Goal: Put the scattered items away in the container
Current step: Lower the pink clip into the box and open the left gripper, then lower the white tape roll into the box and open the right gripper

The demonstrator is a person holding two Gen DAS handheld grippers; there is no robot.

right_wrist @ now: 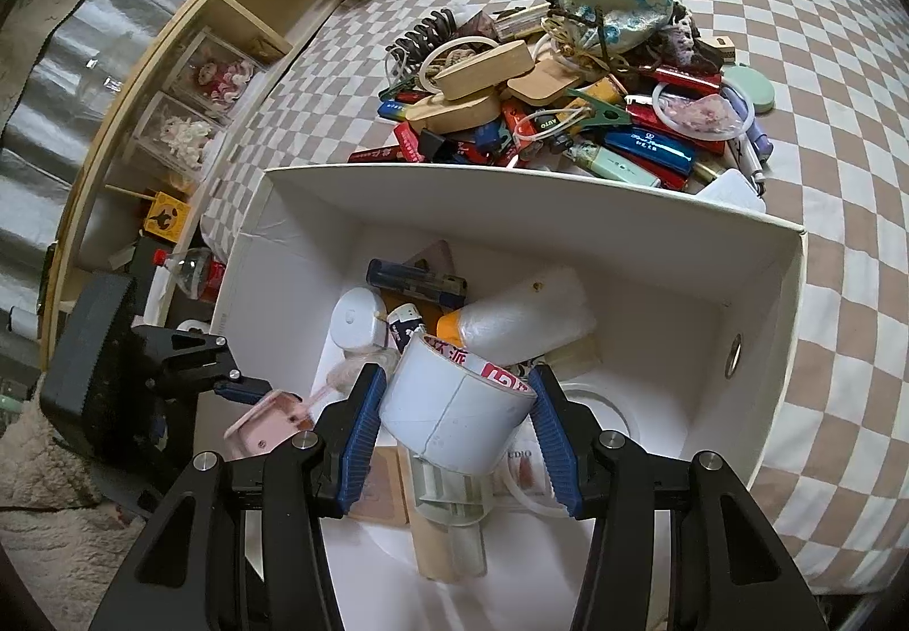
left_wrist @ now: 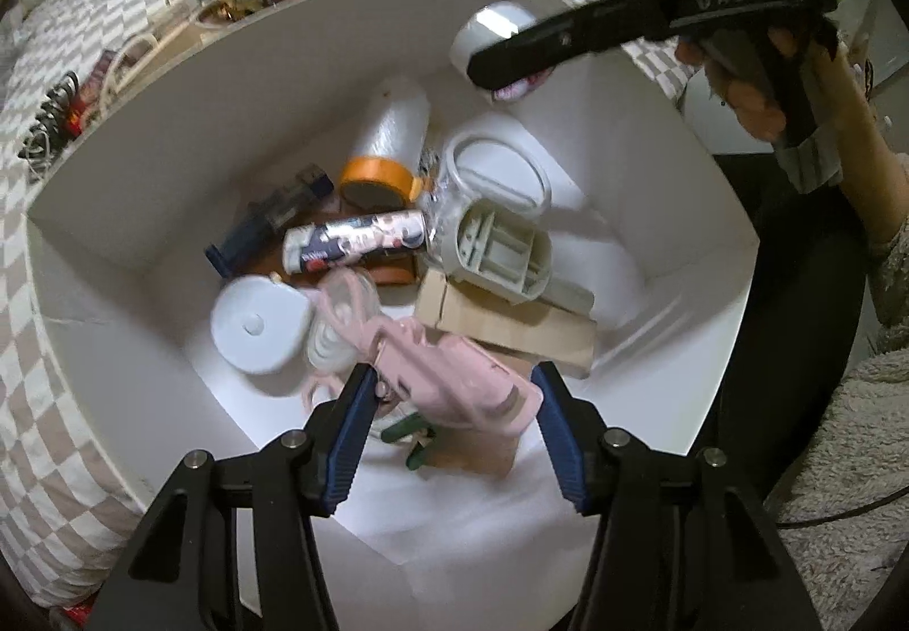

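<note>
My left hand-held gripper (left_wrist: 451, 392) is clamped on a pink tool (left_wrist: 449, 375) above the white box (left_wrist: 113, 210). My right hand-held gripper (right_wrist: 454, 404) clamps a tape roll (right_wrist: 454, 404) over the same box, with the clutter pile (right_wrist: 568, 103) just behind it.

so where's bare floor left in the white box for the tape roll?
Bare floor along the right wall with the grommet hole; also the near corner under the left tool. Centre and far-left are crowded.

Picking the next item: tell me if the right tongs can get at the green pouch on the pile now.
Probably not: the right tongs are shut on a tape roll over the white box; the pouch lies beyond it.
</note>
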